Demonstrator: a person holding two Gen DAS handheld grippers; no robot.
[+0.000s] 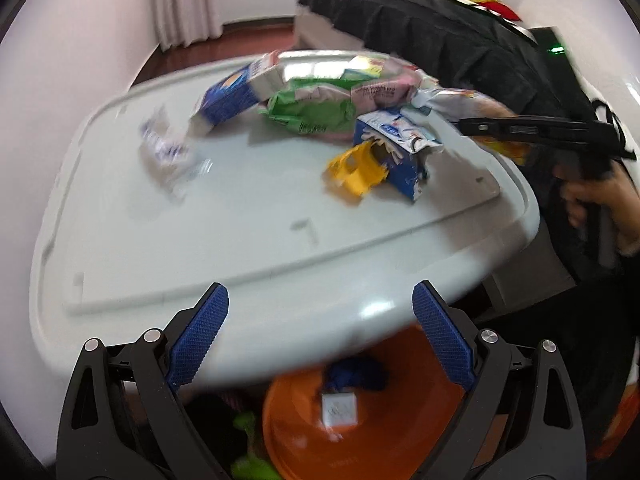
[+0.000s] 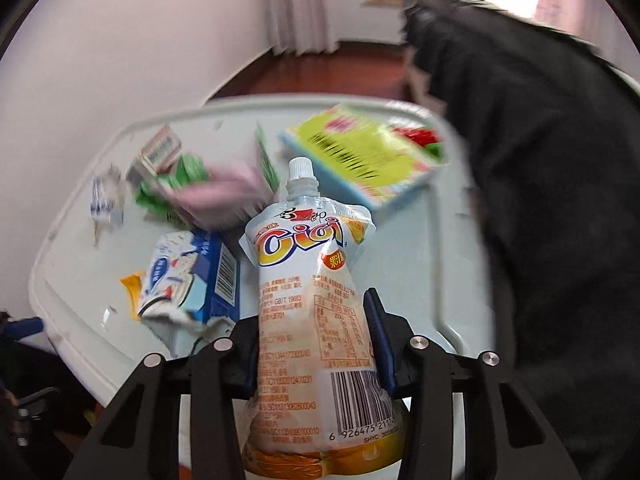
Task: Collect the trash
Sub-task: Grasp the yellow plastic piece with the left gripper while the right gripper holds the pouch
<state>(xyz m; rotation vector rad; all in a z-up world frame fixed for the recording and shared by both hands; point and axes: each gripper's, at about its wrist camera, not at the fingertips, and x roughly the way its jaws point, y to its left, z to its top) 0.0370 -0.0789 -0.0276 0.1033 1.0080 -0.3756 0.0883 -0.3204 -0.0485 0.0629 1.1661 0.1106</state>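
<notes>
My right gripper point(image 2: 316, 344) is shut on a white and orange spouted drink pouch point(image 2: 308, 280), held above the white table point(image 2: 408, 280). My left gripper point(image 1: 320, 336) is open and empty, low at the table's near edge, above an orange bin point(image 1: 384, 432). Trash lies on the table point(image 1: 240, 232): a blue and white milk carton point(image 1: 400, 152) point(image 2: 192, 276), a yellow plastic piece point(image 1: 358, 170), a blue box point(image 1: 232, 100), green and pink wrappers point(image 1: 320, 108) point(image 2: 200, 192), a crumpled white and blue wrapper point(image 1: 168, 152) point(image 2: 104, 200), and a yellow-green packet point(image 2: 368, 152). The right gripper shows at the right of the left wrist view point(image 1: 520, 128).
The orange bin holds a blue scrap point(image 1: 360, 372) and a white card point(image 1: 340, 410). A black cloth-covered bulk point(image 1: 440, 32) point(image 2: 540, 160) stands behind and right of the table. White curtains point(image 1: 184, 0) and red-brown floor point(image 1: 256, 36) lie beyond.
</notes>
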